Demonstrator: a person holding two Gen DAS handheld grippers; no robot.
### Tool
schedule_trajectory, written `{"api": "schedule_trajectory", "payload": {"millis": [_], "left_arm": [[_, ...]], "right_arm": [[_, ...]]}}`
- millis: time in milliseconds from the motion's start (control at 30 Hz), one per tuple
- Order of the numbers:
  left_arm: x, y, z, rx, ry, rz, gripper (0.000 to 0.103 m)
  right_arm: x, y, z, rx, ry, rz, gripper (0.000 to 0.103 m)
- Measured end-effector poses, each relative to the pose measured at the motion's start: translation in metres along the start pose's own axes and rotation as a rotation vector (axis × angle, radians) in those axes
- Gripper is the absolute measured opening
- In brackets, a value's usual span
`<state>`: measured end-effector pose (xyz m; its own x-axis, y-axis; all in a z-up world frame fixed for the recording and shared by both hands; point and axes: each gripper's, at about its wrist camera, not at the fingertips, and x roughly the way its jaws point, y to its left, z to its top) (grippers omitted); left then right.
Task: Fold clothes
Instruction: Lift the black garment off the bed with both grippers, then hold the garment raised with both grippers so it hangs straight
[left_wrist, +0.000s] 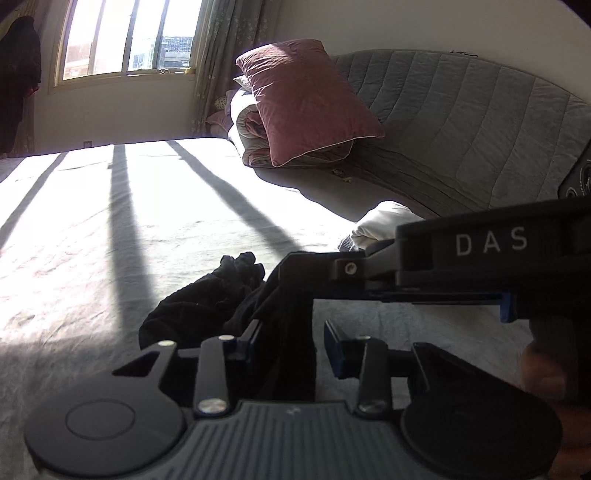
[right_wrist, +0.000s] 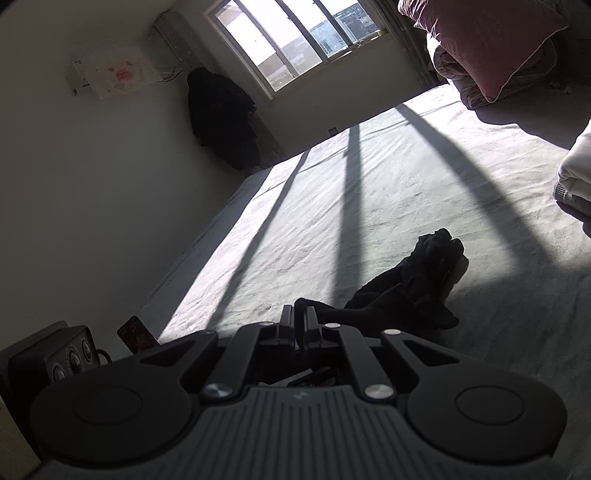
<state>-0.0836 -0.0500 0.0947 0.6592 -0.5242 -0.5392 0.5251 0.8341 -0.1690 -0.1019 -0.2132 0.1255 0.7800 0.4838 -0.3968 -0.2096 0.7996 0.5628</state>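
A crumpled black garment (left_wrist: 199, 306) lies on the pale bed sheet (left_wrist: 74, 258), half in the window's shadow. My left gripper (left_wrist: 290, 332) sits low in the left wrist view, its jaws narrow, shut on a dark band of that cloth. My right gripper (left_wrist: 284, 267) reaches in from the right just above it, pinching the same band. In the right wrist view the right gripper (right_wrist: 299, 317) is shut on a black fold, and the rest of the garment (right_wrist: 406, 291) trails away to the right across the sheet (right_wrist: 332, 221).
A pink pillow (left_wrist: 306, 99) rests on a rolled quilt (left_wrist: 251, 133) against the grey padded headboard (left_wrist: 461, 122). Folded white cloth (left_wrist: 380, 225) lies near the headboard. A dark coat (right_wrist: 225, 118) hangs by the window; a small speaker (right_wrist: 70, 354) stands off the bed's left edge.
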Motion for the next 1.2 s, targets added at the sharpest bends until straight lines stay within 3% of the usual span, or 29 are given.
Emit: {"api": "schedule_trajectory", "payload": {"millis": [67, 267, 300, 333, 400, 433, 867, 933, 1033, 1200], "left_arm": [[0.006, 0.002, 0.0, -0.026, 0.014, 0.013, 0.006], [0.015, 0.021, 0.003, -0.12, 0.049, 0.119, 0.005], [0.015, 0.025, 0.003, -0.14, 0.051, 0.129, 0.005], [0.015, 0.031, 0.003, -0.162, 0.051, 0.137, 0.005], [0.014, 0.041, 0.003, -0.202, 0.05, 0.153, 0.005], [0.012, 0.044, 0.003, -0.215, 0.048, 0.161, 0.005], [-0.019, 0.064, 0.013, -0.3, -0.021, 0.207, 0.005], [-0.025, 0.069, 0.013, -0.316, -0.033, 0.224, 0.005], [-0.038, 0.077, 0.012, -0.354, -0.046, 0.241, 0.004], [-0.079, 0.084, 0.019, -0.415, -0.131, 0.253, 0.004]], "right_arm": [[0.0, -0.003, -0.001, 0.003, 0.001, -0.003, 0.006], [-0.007, -0.012, -0.008, 0.0, -0.018, -0.021, 0.017], [-0.01, -0.014, -0.011, -0.004, -0.02, -0.023, 0.023], [-0.011, -0.015, -0.014, -0.004, -0.02, -0.028, 0.044], [-0.014, -0.019, -0.026, -0.003, -0.024, -0.05, 0.068], [-0.015, -0.021, -0.032, -0.007, -0.023, -0.06, 0.069], [0.016, -0.035, -0.119, -0.026, 0.285, -0.188, 0.065], [0.018, -0.037, -0.126, -0.036, 0.316, -0.209, 0.039], [0.019, -0.038, -0.132, -0.048, 0.345, -0.235, 0.009], [-0.002, -0.023, -0.099, -0.075, 0.221, -0.302, 0.006]]}}
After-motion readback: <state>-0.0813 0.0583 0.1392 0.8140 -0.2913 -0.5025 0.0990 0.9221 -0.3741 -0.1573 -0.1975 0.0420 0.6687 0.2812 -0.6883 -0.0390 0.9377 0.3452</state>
